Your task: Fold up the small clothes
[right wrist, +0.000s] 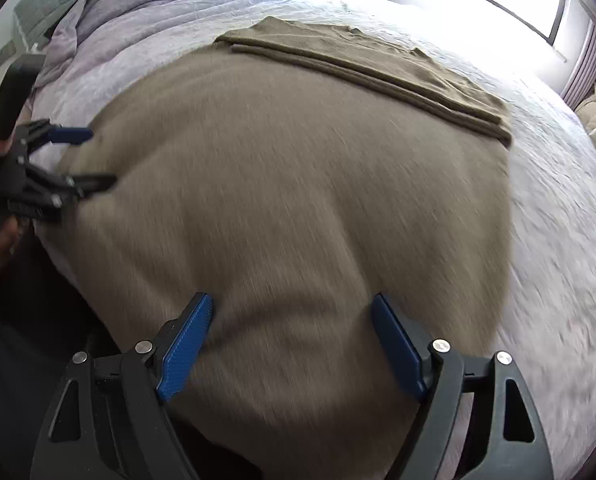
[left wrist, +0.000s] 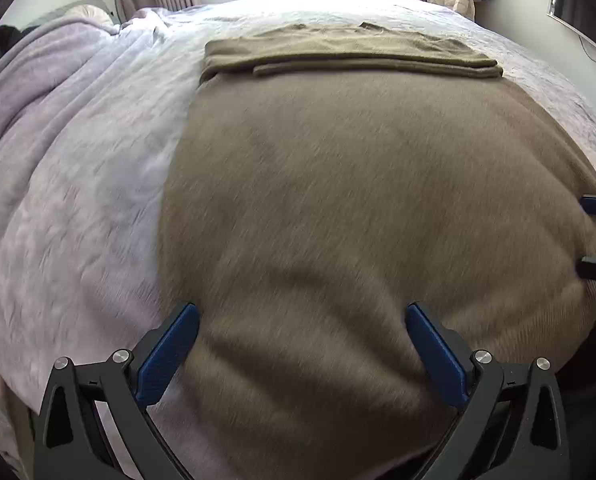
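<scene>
Two wide-open, empty claws, left claw (left wrist: pixel 302 320) and right claw (right wrist: pixel 291 312), hover over the soft, limp olive-brown knitted garment (left wrist: pixel 358 200); judged light and floppy, best pinched at near hem corners.

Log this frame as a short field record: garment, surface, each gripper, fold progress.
garment: brown top, spread flat, sleeves folded across its far end
surface: bed with pale lilac cover
left gripper: open, over near-left hem, nothing held
right gripper: open, over near-right hem, nothing held
fold progress: sleeves in; body not yet folded
</scene>
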Tool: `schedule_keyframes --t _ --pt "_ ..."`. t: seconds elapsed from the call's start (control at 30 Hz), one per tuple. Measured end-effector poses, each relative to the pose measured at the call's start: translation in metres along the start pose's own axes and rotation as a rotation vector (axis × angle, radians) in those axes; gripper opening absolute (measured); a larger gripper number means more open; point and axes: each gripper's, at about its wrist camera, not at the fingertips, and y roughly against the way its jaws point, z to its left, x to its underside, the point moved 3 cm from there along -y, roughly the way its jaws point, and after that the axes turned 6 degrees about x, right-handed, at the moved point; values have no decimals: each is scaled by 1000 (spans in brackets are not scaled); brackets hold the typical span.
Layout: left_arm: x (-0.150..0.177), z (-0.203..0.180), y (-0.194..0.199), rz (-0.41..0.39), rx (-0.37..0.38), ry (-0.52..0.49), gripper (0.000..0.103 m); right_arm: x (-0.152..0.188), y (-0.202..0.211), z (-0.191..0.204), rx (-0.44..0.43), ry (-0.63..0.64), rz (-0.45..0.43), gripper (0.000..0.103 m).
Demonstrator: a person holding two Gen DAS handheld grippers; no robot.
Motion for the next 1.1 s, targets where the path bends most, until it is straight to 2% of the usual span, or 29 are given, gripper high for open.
schedule_keyframes --t 0.1,0.17,0.23,0.27,0.33,0.4,0.47,0.53,0.57,0.63,0.73,0.9,1.03,1.1 --pt "10 -4 4 19 -61 -61 103 28 10 0 50 31 -4 84" --pt "16 -6 11 48 -64 -63 103 42 19 5 110 68 -5 84" --pt "12 -6 29 16 -84 -59 103 46 30 9 149 97 -3 84" --pt "6 -9 39 -25 -92 -61 103 44 37 13 148 111 -13 84" --pt "-8 -21 49 -73 -50 -62 103 32 52 19 115 127 -75 84" --pt "-23 -39 44 -86 23 -67 103 11 54 29 87 140 -128 84" --pt "-31 -57 25 -61 82 -85 103 -8 44 39 66 155 -139 84" --pt "-30 -69 2 -7 70 -107 103 -19 26 47 71 181 -114 84" --pt "-26 -72 -8 9 52 -118 103 -20 15 48 75 193 -90 84" --pt "-18 -69 -7 -20 57 -131 103 -14 2 45 72 203 -57 84" --pt "7 -53 1 -4 78 -120 103 4 9 27 39 168 -74 84" --pt "52 -31 3 39 8 -187 103 45 21 5 86 155 -65 84" --pt "63 -34 25 39 -8 -245 103 60 29 6 143 198 -34 84" --pt "58 -36 44 -13 2 -248 103 59 36 1 140 172 -10 85"
